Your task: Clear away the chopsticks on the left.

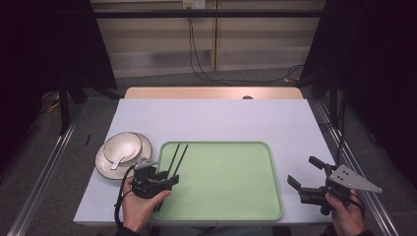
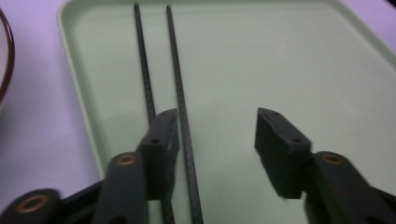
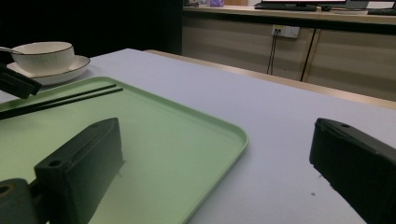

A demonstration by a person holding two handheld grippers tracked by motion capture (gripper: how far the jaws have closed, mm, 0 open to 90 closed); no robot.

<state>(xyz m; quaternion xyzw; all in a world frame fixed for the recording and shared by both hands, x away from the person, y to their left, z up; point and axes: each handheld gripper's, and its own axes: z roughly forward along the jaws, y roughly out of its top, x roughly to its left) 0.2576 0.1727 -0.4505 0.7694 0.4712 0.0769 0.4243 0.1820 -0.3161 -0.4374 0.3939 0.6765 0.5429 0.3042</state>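
Lying on the tray at nine o'clock, the chopsticks look placed — left gripper open over them, right gripper open, idle; bowl untouched.

Left gripper sits low in the left hand, jaws parted. Right gripper rests in the right hand, jaws spread wide.
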